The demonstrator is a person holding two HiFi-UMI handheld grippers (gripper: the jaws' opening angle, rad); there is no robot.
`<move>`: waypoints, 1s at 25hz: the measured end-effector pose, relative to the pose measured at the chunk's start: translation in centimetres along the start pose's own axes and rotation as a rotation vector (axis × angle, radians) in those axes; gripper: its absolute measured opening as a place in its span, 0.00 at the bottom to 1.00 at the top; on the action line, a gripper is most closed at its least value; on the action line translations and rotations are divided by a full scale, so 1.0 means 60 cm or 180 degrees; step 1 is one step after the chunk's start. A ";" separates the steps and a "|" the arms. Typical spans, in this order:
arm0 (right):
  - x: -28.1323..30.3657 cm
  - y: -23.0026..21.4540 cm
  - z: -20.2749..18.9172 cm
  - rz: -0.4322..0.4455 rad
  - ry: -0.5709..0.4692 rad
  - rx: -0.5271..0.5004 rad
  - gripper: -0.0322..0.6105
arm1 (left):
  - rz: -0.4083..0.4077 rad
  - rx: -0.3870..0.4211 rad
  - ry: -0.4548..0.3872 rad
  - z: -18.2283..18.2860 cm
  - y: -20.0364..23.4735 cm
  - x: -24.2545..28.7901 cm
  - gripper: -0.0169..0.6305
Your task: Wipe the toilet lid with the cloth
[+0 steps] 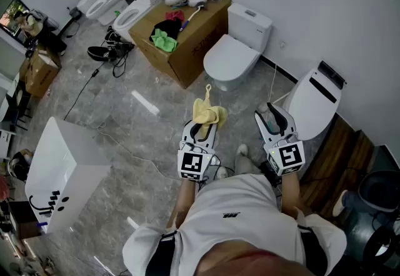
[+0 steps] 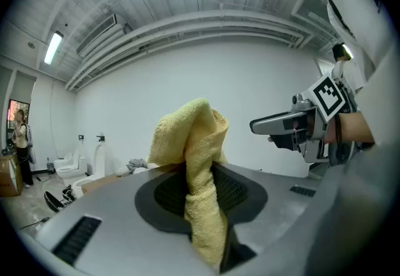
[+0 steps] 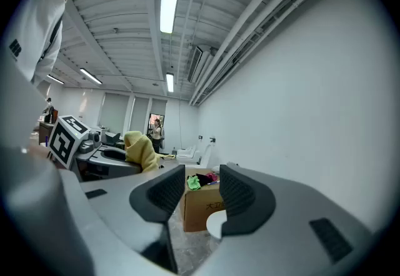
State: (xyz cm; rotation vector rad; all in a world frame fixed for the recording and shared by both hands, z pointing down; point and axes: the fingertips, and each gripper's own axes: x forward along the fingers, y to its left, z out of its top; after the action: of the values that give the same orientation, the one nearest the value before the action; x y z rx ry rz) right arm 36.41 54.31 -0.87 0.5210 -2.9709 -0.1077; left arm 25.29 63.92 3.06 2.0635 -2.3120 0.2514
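Step in hand: carrying, wiping not yet begun. Left gripper (image 1: 201, 130) clamps the crumpled yellow terry cloth (image 1: 209, 112) at frame centre. Right gripper (image 1: 273, 117) stands apart, empty. The closed white oval toilet lid (image 1: 230, 56) lies upper centre, well apart. Next move, probably: bring the cloth down flat onto the lid.

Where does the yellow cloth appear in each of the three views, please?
Head view: yellow cloth at centre, pinched by the left gripper.
Left gripper view: dead centre, clamped.
Right gripper view: left of middle.
Shared landmark: cardboard box, seen in the head and right gripper views.
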 end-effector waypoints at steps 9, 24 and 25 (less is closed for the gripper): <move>0.034 0.014 -0.021 -0.0002 0.0045 0.0101 0.34 | 0.0056 -0.0023 0.0008 -0.014 0.017 0.001 0.19; 0.209 -0.152 -0.049 0.0198 0.0142 0.0156 0.34 | 0.0263 -0.0040 0.0085 0.008 0.099 0.212 0.19; 0.218 -0.164 -0.050 0.0220 0.0138 0.0162 0.35 | 0.0277 -0.0034 0.0092 0.010 0.101 0.226 0.19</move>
State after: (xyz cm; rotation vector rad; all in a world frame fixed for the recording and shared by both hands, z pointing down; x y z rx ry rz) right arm 27.90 40.48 2.62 0.4201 -2.9522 -0.0141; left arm 17.73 51.11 3.66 1.9438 -2.3837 0.2693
